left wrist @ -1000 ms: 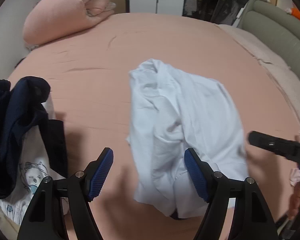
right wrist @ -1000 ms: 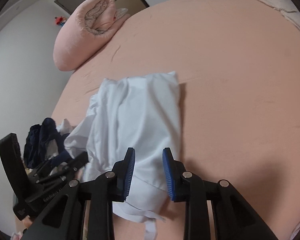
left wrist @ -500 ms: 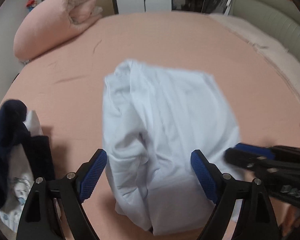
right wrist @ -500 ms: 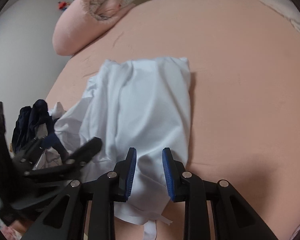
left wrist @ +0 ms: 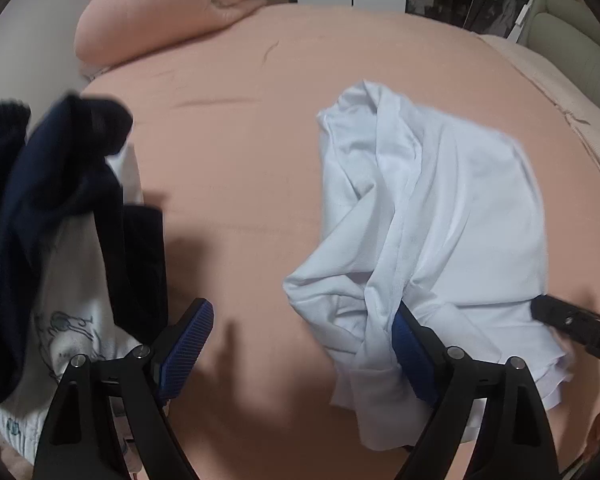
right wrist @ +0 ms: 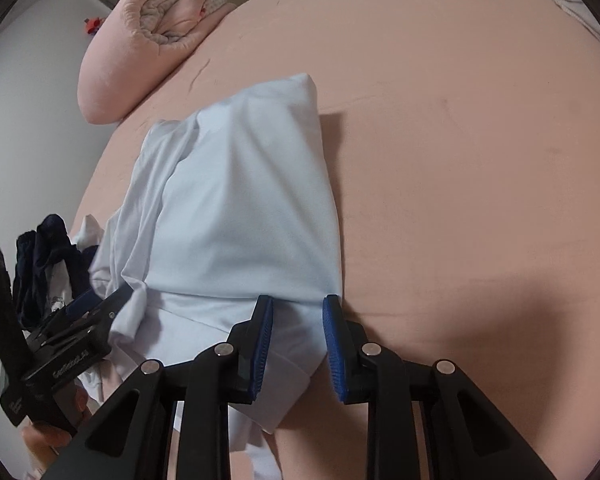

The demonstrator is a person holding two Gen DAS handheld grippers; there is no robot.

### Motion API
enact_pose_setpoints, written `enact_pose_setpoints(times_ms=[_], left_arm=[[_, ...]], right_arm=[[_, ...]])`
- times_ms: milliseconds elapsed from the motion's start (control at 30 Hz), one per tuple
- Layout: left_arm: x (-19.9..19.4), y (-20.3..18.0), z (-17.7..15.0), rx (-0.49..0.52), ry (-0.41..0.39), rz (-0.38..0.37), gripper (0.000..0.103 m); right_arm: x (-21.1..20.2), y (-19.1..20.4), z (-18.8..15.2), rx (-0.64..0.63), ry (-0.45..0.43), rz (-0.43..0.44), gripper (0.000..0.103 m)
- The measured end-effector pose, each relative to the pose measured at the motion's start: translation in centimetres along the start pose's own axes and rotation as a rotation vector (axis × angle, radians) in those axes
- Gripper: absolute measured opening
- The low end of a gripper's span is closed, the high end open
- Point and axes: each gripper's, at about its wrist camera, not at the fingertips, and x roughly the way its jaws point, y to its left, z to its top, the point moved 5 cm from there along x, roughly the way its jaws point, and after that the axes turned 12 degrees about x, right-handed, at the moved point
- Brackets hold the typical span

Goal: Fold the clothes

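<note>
A white garment lies loosely bunched on the pink bed sheet, its left side crumpled into folds. My left gripper hangs low over its near left edge. Its jaws are opening wide; the right pad rests against a fold, and mostly bare sheet lies between the pads. In the right wrist view my right gripper hovers over the white garment at its near right corner. A narrow gap shows between its jaws, with cloth seen through it but not pinched.
A rolled pink quilt lies at the far left of the bed. A heap of dark navy clothes and a white printed garment sits at the near left. A padded headboard borders the right side.
My left gripper's jaws have spread wider and it has sunk and swung left, so the garment now lies to its right. My right gripper has sunk closer to the garment's near corner.
</note>
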Motion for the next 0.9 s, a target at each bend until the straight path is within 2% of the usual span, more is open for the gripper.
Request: enact_pose_setpoints(times_ms=[133, 233, 300, 400, 500, 567, 700, 800, 900], left_arm=[[-0.7, -0.3, -0.2, 0.033, -0.006, 0.020, 0.088], [-2.7, -0.4, 0.7, 0.041, -0.037, 0.029, 0.088], [-4.3, -0.3, 1.7, 0.060, -0.082, 0.059, 0.088], [-6.0, -0.5, 3.9, 0.073, -0.157, 0.062, 0.088], [-6.4, -1.7, 6.7, 0.124, -0.181, 0.047, 0.088], [-5.7, -2.4, 8.7, 0.159, -0.201, 0.045, 0.088], [-3.0, -3.4, 10.5, 0.139, -0.139, -0.060, 0.088], [-1.8, -4.4, 11.7, 0.120, -0.126, -0.140, 0.088], [-0.9, -5.4, 12.5, 0.157, -0.090, -0.137, 0.088]], right_arm=[[0.2, 1.0, -0.7, -0.126, -0.019, -0.071, 0.025], [0.2, 1.4, -1.0, -0.157, -0.030, -0.096, 0.025], [0.1, 1.3, -0.9, -0.149, -0.026, -0.083, 0.025], [-0.2, 0.8, -0.4, -0.083, -0.009, -0.042, 0.025], [-0.9, 0.5, 0.2, -0.011, 0.000, 0.009, 0.025], [-2.2, 0.5, 0.7, -0.015, -0.021, 0.048, 0.025], [-3.6, 2.1, 2.7, -0.079, -0.064, 0.051, 0.026], [-3.9, 1.9, 4.4, -0.101, -0.076, 0.038, 0.030], [-3.4, 1.4, 5.8, -0.089, -0.078, 0.038, 0.032]])
